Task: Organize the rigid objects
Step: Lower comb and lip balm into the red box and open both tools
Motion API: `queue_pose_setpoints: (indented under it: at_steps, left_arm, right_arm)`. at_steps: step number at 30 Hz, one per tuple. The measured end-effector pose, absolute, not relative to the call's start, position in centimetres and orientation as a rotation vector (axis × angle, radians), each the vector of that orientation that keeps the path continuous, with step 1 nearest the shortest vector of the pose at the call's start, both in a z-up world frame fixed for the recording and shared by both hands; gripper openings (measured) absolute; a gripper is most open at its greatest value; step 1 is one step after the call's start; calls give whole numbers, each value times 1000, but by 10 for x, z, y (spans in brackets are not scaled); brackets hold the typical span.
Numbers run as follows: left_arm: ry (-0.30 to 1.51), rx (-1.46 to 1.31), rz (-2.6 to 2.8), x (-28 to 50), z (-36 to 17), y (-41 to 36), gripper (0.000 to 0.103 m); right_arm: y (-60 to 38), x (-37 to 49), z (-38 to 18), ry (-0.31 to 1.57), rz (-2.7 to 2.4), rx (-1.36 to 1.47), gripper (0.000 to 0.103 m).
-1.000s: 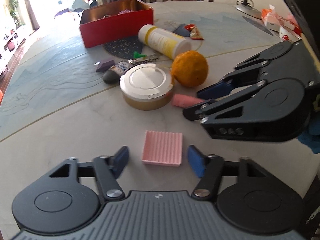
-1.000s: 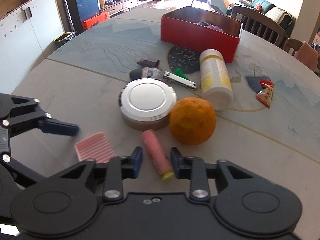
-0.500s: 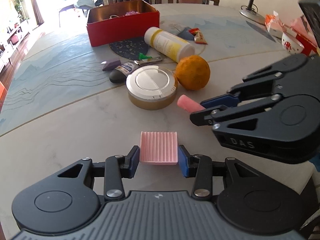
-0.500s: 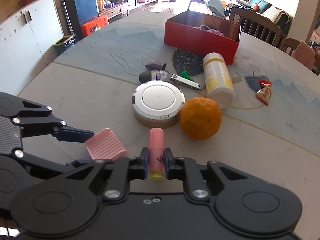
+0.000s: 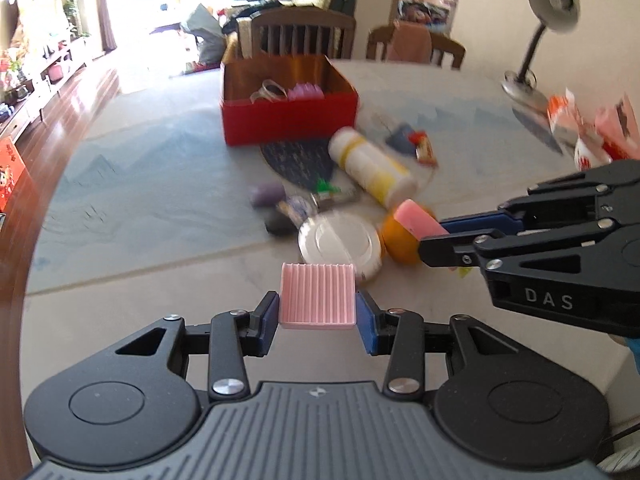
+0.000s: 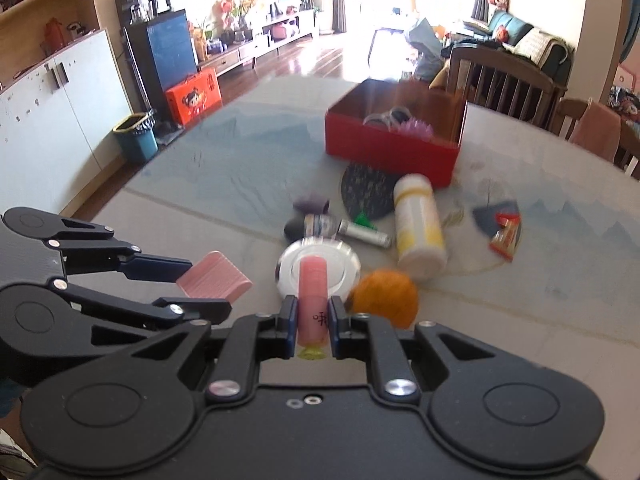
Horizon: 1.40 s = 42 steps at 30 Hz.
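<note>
Since a second ago both my grippers have come up off the table, each carrying a piece; the clutter now sits lower and farther off in both views. My left gripper [image 5: 318, 316] had its jaws closing during that second and is now clamped on the pink ribbed square [image 5: 318, 298], blue pads pressed to its two sides, centre of the left view. My right gripper [image 6: 313, 322] is clamped on the pink tube [image 6: 313, 296], which points away from me with its yellow end toward the camera, lower centre of the right view. In the left view that gripper enters from the right edge with the tube at its tip.

Just past the tube: the round silver tin [image 6: 318, 268], and right of it the orange [image 6: 386, 294]. Farther up, the white-and-yellow bottle [image 6: 418, 226] lies on its side beside a dark round mat [image 6: 366, 192]. Small items sit left of the bottle, blurred. The red box [image 6: 390, 150] stands open at upper centre, on the table [image 6: 200, 184], with a few things inside.
</note>
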<state>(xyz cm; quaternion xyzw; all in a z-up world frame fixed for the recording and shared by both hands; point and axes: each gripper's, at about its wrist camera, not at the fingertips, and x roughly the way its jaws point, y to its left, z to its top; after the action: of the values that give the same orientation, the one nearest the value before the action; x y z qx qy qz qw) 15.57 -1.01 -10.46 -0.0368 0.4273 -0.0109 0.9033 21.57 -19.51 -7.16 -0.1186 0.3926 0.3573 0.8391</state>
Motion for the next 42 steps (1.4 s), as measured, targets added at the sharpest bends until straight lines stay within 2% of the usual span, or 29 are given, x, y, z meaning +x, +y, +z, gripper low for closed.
queue_pose_setpoints:
  at_steps: [10, 21, 42]
  left_arm:
    - [781, -104, 40, 202, -57, 18, 40]
    - [734, -76, 70, 272, -29, 31, 40]
    - [819, -87, 155, 409, -68, 44, 40]
  right_arm:
    - [-187, 259, -26, 750, 758, -246, 15]
    - [-185, 328, -11, 720, 730, -248, 15]
    - [-152, 473, -53, 783, 723, -262, 15]
